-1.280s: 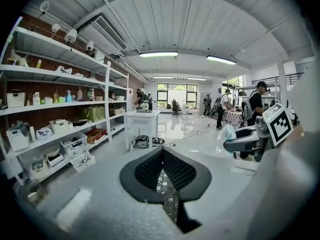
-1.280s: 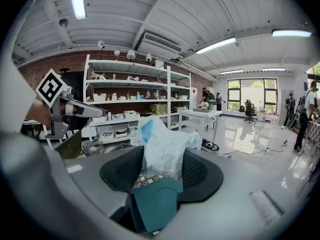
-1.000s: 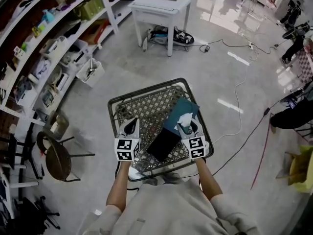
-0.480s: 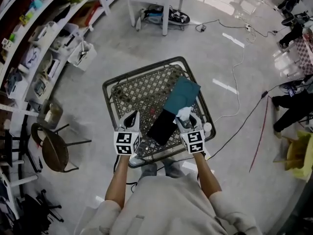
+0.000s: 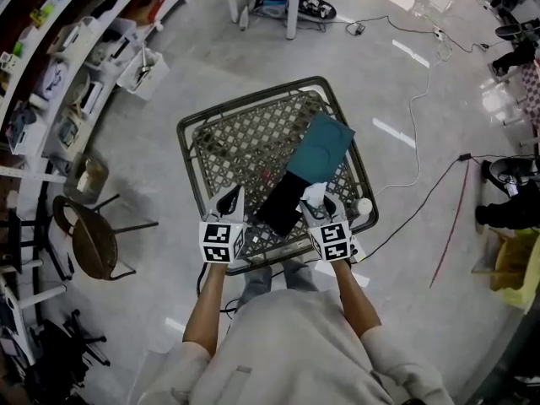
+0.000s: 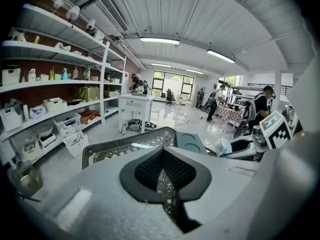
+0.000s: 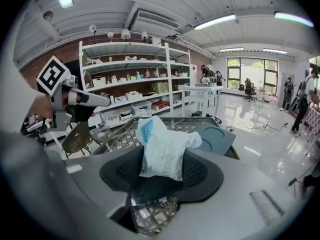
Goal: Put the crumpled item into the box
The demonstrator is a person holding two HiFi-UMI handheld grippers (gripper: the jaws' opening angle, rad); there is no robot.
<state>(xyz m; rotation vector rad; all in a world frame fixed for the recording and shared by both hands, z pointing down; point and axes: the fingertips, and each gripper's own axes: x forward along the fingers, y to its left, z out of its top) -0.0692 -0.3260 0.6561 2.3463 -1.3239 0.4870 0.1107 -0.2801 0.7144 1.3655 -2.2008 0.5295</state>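
Right gripper view shows the crumpled white, blue-printed wrapper (image 7: 162, 143) clamped in the right gripper (image 7: 162, 159). Head view puts it at the edge of the open black teal-lidded box (image 5: 283, 209) on the metal lattice table (image 5: 228, 154). Left gripper (image 6: 161, 156) is closed up, empty.

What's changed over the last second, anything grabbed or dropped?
Both tools sank slightly toward the lattice table, the right tool carrying the crumpled white item at the edge of the open box. Nothing grabbed or released. Unchanged: left tool empty, box and teal lid in place.
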